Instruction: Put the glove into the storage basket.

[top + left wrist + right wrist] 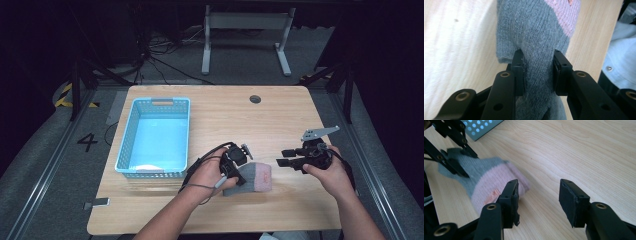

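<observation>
A: Grey-and-pink knitted sock (252, 178) lies low and centre in the high view, on the wooden desk (280, 120), just right of the blue basket (156, 134). One sock, one basket, two tools.

B: Left hand-held gripper (537, 71) status?

A: Clenched on the grey end of the sock; in the left gripper view the wool is bunched between both pads. Pink end rests on the desk at the top of that frame.

B: Right hand-held gripper (539, 200)?

A: Released. Jaws stand apart with nothing between them; it hangs at the right of the high view, with the sock's pink toe just beside its left-hand jaw in the right gripper view.

B: Note for the step in hand?

A: My judgement: the lift is under way and the basket to the upper left is the likely goal. Keep the pinch firm, since wool slips and stretches. Raise until the pink end clears the desk, then clear the basket rim before letting go, so the dangling end does not catch on the wall.

B: Risk?

A: Sock draping over the rim instead of dropping inside.
</observation>
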The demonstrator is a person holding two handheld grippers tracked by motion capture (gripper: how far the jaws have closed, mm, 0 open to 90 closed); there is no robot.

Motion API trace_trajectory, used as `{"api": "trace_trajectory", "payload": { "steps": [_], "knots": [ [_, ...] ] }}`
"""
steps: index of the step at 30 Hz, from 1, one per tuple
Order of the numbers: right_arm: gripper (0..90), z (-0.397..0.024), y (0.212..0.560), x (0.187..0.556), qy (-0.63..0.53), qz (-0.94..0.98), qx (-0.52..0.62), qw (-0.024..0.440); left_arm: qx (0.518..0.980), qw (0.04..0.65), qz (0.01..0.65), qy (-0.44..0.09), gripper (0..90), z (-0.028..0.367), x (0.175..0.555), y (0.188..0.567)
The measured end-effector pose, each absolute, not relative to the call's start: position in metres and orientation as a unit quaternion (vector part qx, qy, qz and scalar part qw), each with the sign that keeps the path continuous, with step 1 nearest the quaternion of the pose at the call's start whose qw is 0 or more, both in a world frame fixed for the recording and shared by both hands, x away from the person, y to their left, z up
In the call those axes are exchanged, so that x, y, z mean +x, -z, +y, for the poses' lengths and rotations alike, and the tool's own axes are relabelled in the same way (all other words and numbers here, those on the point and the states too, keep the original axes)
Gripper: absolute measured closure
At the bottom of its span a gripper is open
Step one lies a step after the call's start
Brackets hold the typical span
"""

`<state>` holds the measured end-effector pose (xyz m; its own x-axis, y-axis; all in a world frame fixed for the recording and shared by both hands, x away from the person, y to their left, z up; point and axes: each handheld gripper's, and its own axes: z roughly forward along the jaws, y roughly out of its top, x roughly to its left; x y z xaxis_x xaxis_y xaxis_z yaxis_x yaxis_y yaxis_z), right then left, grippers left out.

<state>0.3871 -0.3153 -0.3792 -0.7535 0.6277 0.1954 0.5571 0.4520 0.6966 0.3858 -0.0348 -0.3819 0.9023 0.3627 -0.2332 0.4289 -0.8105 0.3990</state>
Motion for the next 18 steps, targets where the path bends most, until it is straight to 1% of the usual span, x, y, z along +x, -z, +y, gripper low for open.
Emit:
{"api": "trace_trajectory", "payload": {
  "steps": [5, 18],
  "knots": [
    [50.9, -0.313, 0.381, 0.392, -0.388, 0.852, 0.348, 0.042, 0.942, 0.242, 0.224, 0.059, 68.5, -0.019, 0.390, 0.361],
    [50.8, -0.308, 0.384, 0.401, -0.386, 0.855, 0.345, 0.037, 0.927, 0.264, 0.265, 0.031, 68.5, 0.019, 0.397, 0.337]
  ]
}}
